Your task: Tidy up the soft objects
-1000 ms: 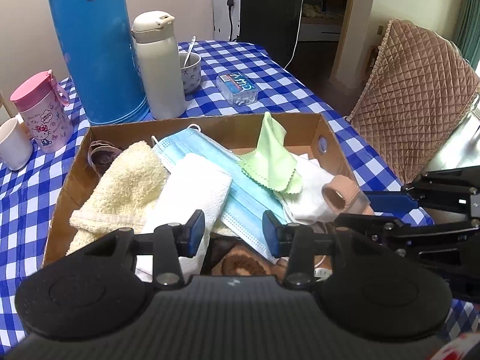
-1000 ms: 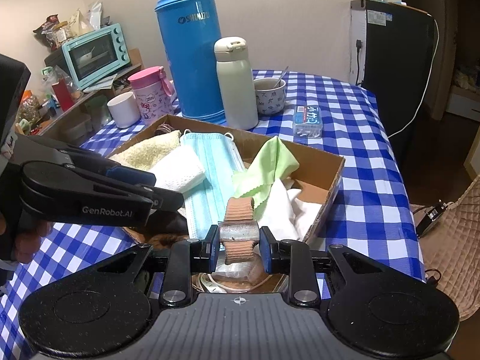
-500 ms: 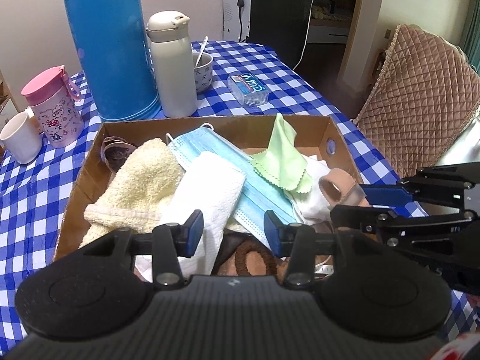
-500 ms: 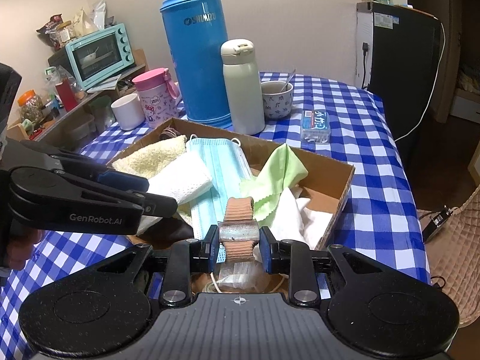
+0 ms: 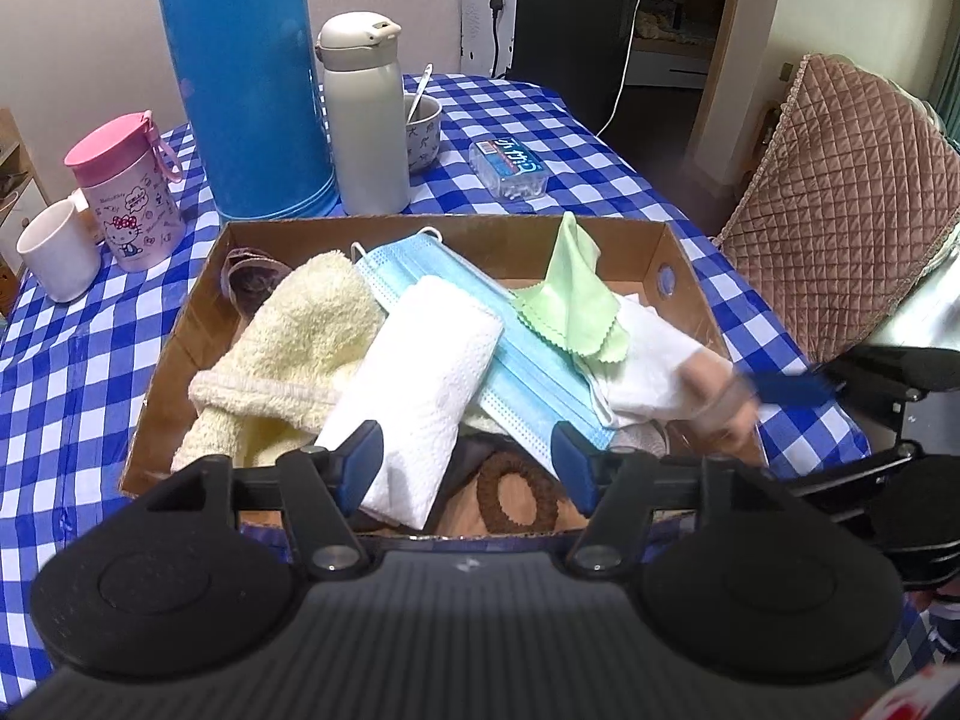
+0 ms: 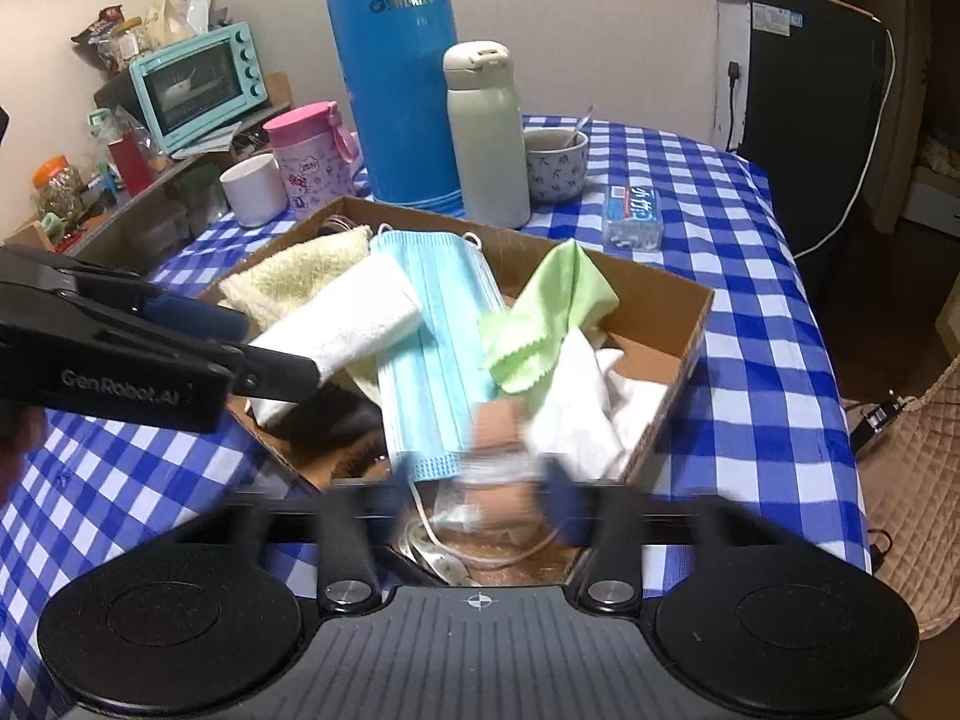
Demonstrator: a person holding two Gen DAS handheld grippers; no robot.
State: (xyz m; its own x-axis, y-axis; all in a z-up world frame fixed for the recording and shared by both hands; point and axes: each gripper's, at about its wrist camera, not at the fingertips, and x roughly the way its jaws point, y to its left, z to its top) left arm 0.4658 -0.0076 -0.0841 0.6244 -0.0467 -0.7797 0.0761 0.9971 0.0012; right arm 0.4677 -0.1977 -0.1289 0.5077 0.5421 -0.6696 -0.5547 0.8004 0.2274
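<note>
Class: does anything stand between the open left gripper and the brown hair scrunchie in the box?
Nothing fully blocks it. The left gripper is open and faces the scrunchie directly; the white towel crowds its left side and the blue mask overhangs its far edge.

"SHIMIZU" in white on the tall blue thermos, "GenRobot.AI" along the side of the left gripper, Hello Kitty figure printed on the pink cup
</note>
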